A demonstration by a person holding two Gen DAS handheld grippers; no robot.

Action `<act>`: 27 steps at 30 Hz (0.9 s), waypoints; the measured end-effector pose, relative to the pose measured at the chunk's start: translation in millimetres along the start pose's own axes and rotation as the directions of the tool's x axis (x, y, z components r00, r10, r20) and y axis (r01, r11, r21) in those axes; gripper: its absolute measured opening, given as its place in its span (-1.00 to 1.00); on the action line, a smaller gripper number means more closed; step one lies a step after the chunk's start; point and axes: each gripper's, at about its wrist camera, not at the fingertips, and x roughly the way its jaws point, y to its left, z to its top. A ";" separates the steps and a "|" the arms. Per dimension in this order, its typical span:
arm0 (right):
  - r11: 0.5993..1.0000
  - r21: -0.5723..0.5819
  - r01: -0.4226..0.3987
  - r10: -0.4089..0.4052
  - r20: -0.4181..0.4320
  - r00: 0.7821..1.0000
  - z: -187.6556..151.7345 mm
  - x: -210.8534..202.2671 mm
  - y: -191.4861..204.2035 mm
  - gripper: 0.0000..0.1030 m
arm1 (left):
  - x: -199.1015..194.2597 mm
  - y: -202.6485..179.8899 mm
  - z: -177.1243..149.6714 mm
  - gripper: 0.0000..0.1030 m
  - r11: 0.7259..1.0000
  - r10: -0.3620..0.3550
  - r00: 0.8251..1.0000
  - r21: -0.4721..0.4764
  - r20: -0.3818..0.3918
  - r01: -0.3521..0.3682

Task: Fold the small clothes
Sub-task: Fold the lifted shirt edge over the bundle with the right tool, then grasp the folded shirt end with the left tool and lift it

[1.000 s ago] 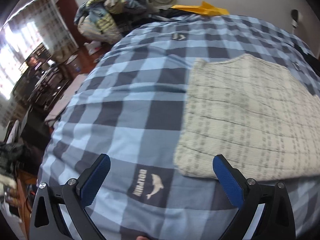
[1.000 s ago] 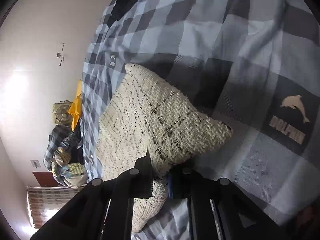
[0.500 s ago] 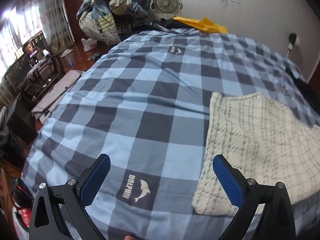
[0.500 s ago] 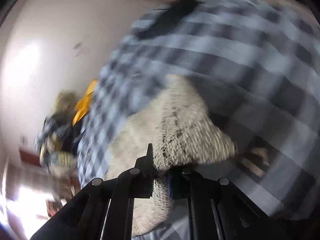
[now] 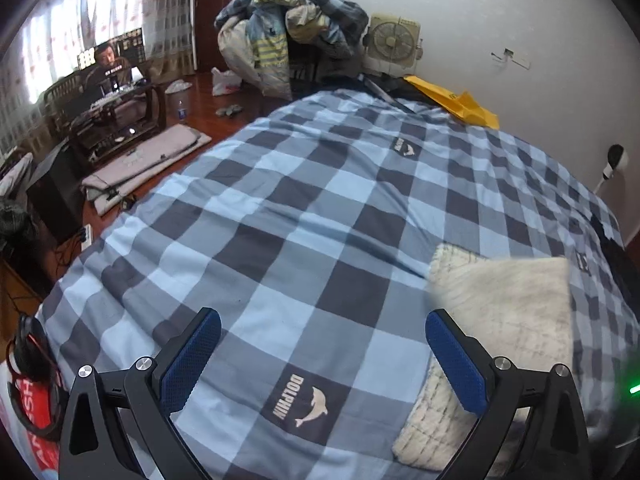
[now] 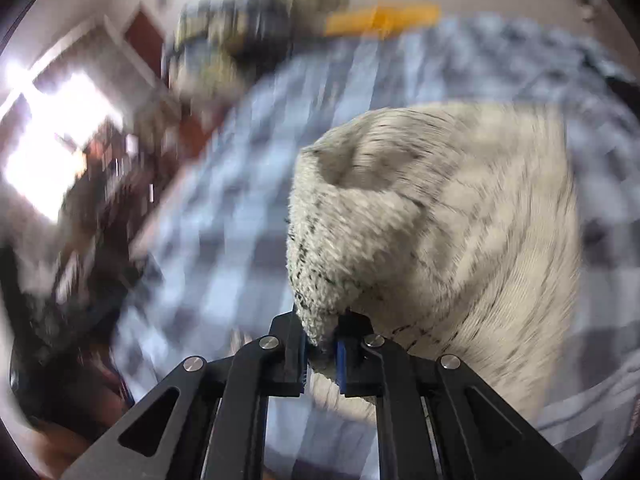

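checked blue bedcover [image 5: 280, 208] with dolphin patches fills the bed; the cream knit cloth [image 5: 508, 304] lies on its right side. right gripper [image 6: 322, 350] is clamped on a lifted corner of it. left gripper [image 5: 320, 356] hovers with fingers wide apart. clothes pile [image 5: 288, 40], fan [image 5: 394, 42] and curtained windows [image 5: 72, 28] beyond.

I note a blue checked duvet [image 5: 280, 216] bearing a dolphin logo patch [image 5: 306, 404]. Beyond it: heaped clothes [image 5: 288, 40], a box fan [image 5: 394, 42], a yellow envelope [image 5: 456, 104].
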 end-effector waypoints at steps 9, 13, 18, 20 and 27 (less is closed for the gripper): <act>0.963 0.100 -0.249 0.261 -0.135 0.956 -34.0 -7.7 -41.3 0.38 | 17.5 -37.5 -15.7 1.00 0.988 -0.044 0.995 0.143 -0.092 0.057; 0.995 0.010 -0.100 0.100 0.003 0.995 -33.1 -62.9 -75.2 0.52 | 38.6 -69.3 -32.0 1.00 0.954 -0.108 0.972 0.252 -0.208 0.160; 0.991 0.075 0.108 -0.113 0.072 0.991 -39.9 -60.5 -127.6 0.55 | 82.5 -103.2 -61.1 1.00 0.911 -0.052 0.941 0.370 -0.335 0.182; 0.981 0.144 0.127 -0.134 0.040 0.990 -43.1 -46.7 -142.9 0.55 | 94.7 -111.6 -72.8 1.00 0.893 -0.021 0.927 0.410 -0.376 0.187; 0.988 0.128 0.086 -0.080 -0.047 0.996 -30.7 -32.8 -143.4 0.55 | 84.6 -101.8 -74.7 -0.65 0.895 -0.223 0.851 0.246 -0.475 0.372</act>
